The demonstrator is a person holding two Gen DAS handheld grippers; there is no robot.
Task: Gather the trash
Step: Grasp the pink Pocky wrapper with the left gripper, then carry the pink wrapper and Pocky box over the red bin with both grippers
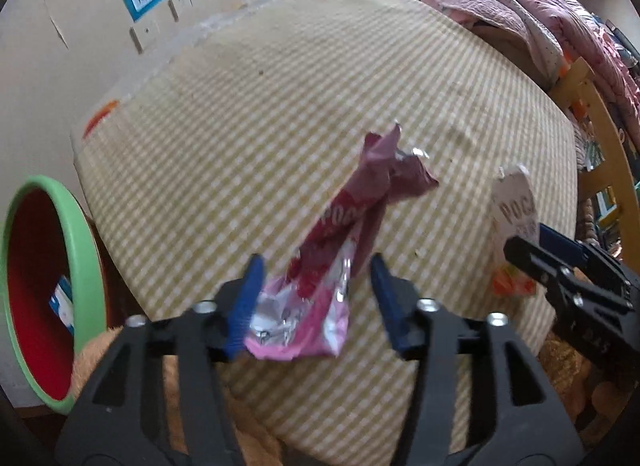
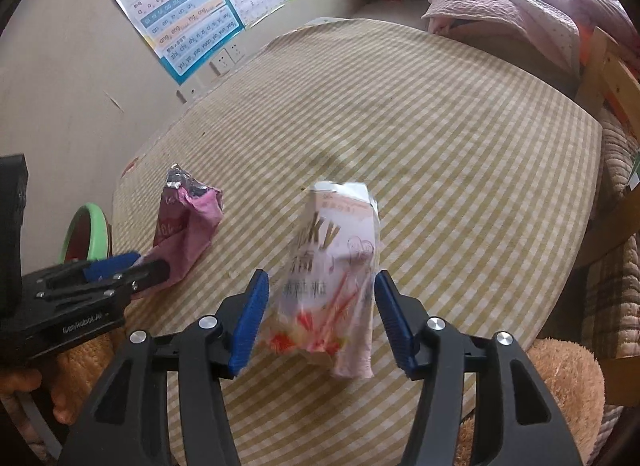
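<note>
A crumpled pink snack wrapper lies on the checked tablecloth. My left gripper stands open around its near end; the left pad is at the wrapper's edge and the right pad is clear of it. A white Pocky bag lies between the blue pads of my right gripper, which is open, with a small gap on the left side. In the right wrist view the left gripper is at the pink wrapper. The left wrist view shows the right gripper at the white bag.
A bin with a green rim and a red inside stands left of the table, below its edge, with a blue-and-white item in it. A wooden chair piled with pink quilts is on the right. A brown plush toy sits at the near edge. Posters hang on the wall.
</note>
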